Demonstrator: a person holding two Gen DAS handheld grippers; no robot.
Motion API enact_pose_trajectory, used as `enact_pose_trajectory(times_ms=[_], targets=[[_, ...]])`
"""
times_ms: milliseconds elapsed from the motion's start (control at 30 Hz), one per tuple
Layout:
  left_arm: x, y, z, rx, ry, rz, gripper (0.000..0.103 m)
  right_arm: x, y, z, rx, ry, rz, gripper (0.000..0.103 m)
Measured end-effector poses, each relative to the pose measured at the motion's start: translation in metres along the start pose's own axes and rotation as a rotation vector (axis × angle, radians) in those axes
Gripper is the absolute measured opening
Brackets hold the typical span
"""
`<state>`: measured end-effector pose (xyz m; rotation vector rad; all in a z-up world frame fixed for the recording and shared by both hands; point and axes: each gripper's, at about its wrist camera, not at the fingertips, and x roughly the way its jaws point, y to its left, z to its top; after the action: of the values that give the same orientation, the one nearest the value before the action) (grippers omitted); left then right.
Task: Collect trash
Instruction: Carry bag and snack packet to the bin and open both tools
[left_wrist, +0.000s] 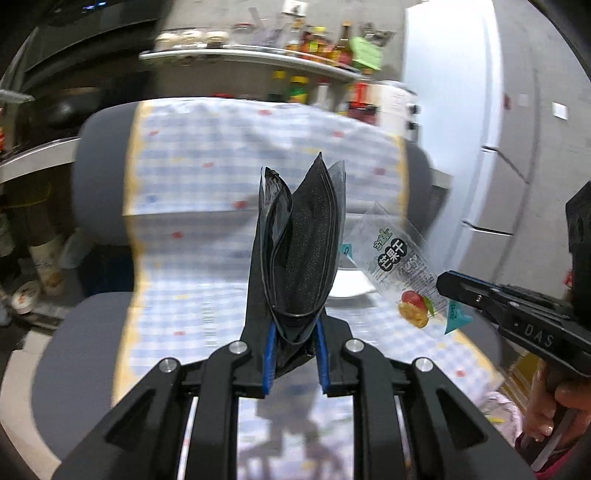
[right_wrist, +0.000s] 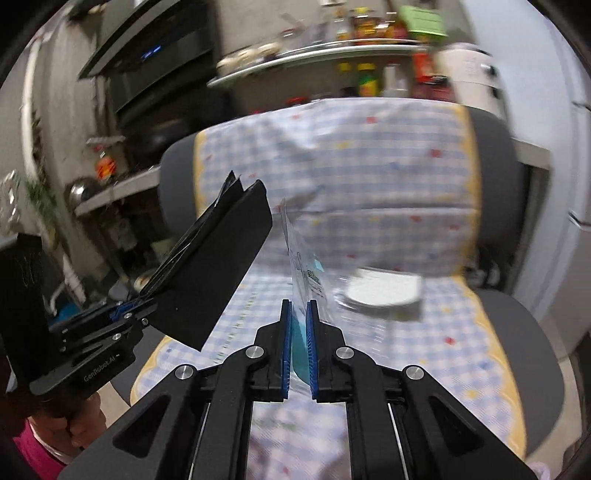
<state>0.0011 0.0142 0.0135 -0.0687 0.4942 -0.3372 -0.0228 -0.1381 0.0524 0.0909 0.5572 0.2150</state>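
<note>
Left gripper (left_wrist: 295, 358) is up in the air, its blue-padded fingers (left_wrist: 270, 354) closed on the bottom edge of a black trash bag (left_wrist: 303, 236) — the folded plastic fans upward and its mouth is only partly parted. Over on the other side, the right gripper (right_wrist: 298, 345) has its fingers nearly together, pinching the teal-edged end of a clear dried-mango snack wrapper (left_wrist: 400, 273), which stands up edge-on in the right wrist view and hangs just beside the bag in the left one. Both are held above a grey chair (left_wrist: 96, 184) draped in a blue checked cloth (left_wrist: 221, 155), and a white plate (right_wrist: 384, 291) sits on the seat behind the wrapper. The step in hand looks like dropping the wrapper into the bag, and the bag is the trouble: it is gripped from below with the layers still mostly flat against each other. A good move here would be to bring the wrapper's free end over the widest gap between the layers, slide it down edge-first so it wedges the plastic apart, and only then let the fingers part. Let go too early and the light film will likely slip down the outside of the bag — it needs to be well inside first. The kitchen shelf (left_wrist: 251, 57) of bottles behind is blurred and plays no part.
</note>
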Motion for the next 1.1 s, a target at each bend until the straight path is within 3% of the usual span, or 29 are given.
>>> enact_pose_trajectory(times_ms=[467, 667, 933, 1100], targets=[[0.029, -0.186, -0.024, 0.213, 0.072, -0.387, 0.016, -0.150, -0.150, -0.074, 0.292, -0.083, -0.313, 0.009], [0.044, -0.259, -0.049, 0.311, 0.154, -0.537, 0.016, -0.203, -0.192, -0.115, 0.400, -0.089, -0.452, 0.009], [0.052, -0.332, -0.094, 0.431, 0.288, -0.683, 0.016, -0.248, -0.236, -0.174, 0.578, -0.073, -0.575, 0.009], [0.059, -0.362, -0.119, 0.489, 0.374, -0.735, 0.016, -0.256, -0.255, -0.210, 0.678, -0.042, -0.587, 0.009]])
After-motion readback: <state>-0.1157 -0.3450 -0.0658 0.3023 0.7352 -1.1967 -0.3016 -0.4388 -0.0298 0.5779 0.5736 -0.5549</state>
